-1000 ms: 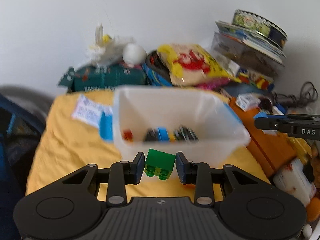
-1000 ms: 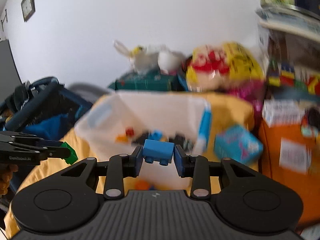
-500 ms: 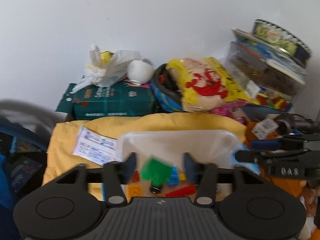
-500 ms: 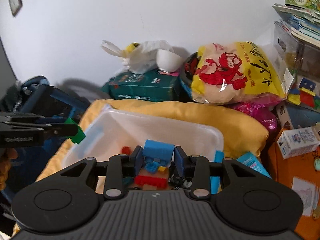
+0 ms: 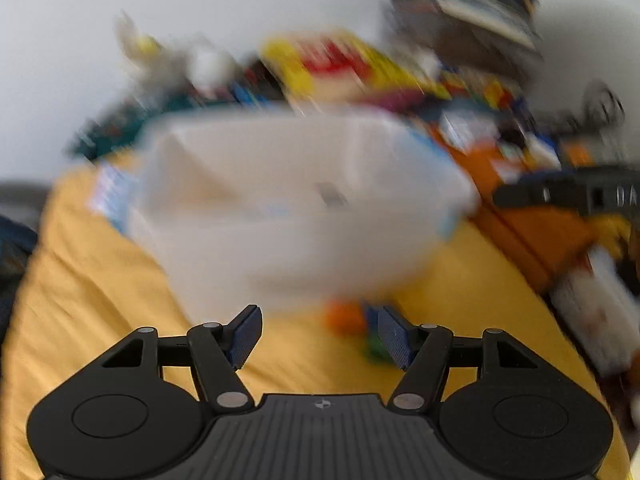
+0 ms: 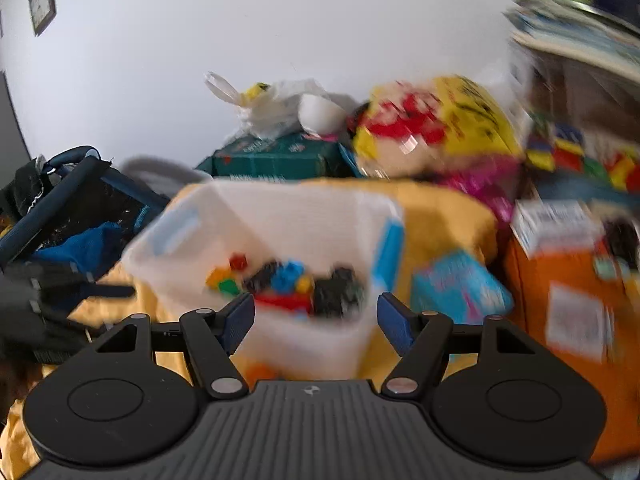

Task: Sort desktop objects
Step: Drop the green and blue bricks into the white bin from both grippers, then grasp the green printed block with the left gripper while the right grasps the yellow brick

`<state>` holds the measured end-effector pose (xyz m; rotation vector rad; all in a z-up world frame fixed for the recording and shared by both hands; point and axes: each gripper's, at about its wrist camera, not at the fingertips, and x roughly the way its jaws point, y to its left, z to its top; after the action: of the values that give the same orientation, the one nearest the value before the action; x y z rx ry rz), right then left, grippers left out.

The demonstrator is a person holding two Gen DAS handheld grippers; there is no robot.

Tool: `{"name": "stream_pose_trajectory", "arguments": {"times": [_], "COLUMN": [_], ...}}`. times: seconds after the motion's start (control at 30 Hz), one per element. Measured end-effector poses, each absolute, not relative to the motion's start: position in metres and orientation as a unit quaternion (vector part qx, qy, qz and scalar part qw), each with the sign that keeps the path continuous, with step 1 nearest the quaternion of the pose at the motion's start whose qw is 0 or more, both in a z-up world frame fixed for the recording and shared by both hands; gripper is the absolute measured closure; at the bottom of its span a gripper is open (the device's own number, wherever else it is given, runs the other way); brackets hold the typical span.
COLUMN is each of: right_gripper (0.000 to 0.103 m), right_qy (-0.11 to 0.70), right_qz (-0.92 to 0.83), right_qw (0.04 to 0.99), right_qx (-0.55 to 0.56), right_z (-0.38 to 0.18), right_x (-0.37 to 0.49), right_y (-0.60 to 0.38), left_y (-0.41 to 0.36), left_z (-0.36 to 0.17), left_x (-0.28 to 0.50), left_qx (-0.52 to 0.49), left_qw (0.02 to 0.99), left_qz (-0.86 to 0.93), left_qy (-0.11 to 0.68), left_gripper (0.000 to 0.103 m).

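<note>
A white plastic bin [image 6: 280,216] stands on the yellow cloth [image 6: 448,216] and holds several toy bricks [image 6: 288,280], red, blue, yellow, green and black. It also shows, blurred, in the left wrist view [image 5: 304,208]. My left gripper [image 5: 320,334] is open and empty, low in front of the bin. My right gripper [image 6: 316,320] is open and empty, just before the bin's near wall. Loose orange, blue and green bricks [image 5: 360,328] lie on the cloth between the left fingers.
Behind the bin are a teal box [image 6: 276,158], a white plastic bag [image 6: 272,106] and a yellow snack bag [image 6: 436,124]. An orange box [image 6: 568,312] and a light-blue packet [image 6: 456,284] lie at the right. A dark blue bag [image 6: 72,208] sits at the left.
Both grippers opened and let go of their bricks: the green one left the left gripper, the blue one left the right. Both grippers pulled back and down from the bin.
</note>
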<state>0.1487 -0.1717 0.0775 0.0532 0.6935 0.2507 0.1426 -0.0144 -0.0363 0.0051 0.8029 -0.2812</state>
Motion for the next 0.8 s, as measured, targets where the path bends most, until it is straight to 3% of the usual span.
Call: {"name": "stream_pose_trajectory", "arguments": {"times": [0.27, 0.37, 0.5, 0.77, 0.8], "right_gripper": [0.032, 0.032, 0.032, 0.052, 0.062], "right_qy": [0.413, 0.424, 0.429, 0.442, 0.446], "right_qz": [0.087, 0.085, 0.084, 0.114, 0.118], "right_qw": [0.906, 0.901, 0.899, 0.89, 0.887], "right_qx": [0.039, 0.037, 0.035, -0.002, -0.008], "right_z": [0.021, 0.013, 0.0, -0.042, -0.046], "right_x": [0.118, 0.121, 0.142, 0.186, 0.189], "right_y": [-0.194, -0.194, -0.182, -0.137, -0.134], "left_y": [-0.085, -0.089, -0.078, -0.028, -0.023], "left_z": [-0.088, -0.095, -0.091, -0.064, -0.062], "left_x": [0.17, 0.178, 0.172, 0.147, 0.144], "left_qx": [0.056, 0.066, 0.061, 0.028, 0.02], "left_qw": [0.891, 0.885, 0.886, 0.897, 0.898], "left_qz": [-0.164, -0.177, -0.178, -0.138, -0.132], "left_qy": [0.421, 0.425, 0.423, 0.418, 0.419], "left_gripper": [0.036, 0.064, 0.064, 0.064, 0.064]}}
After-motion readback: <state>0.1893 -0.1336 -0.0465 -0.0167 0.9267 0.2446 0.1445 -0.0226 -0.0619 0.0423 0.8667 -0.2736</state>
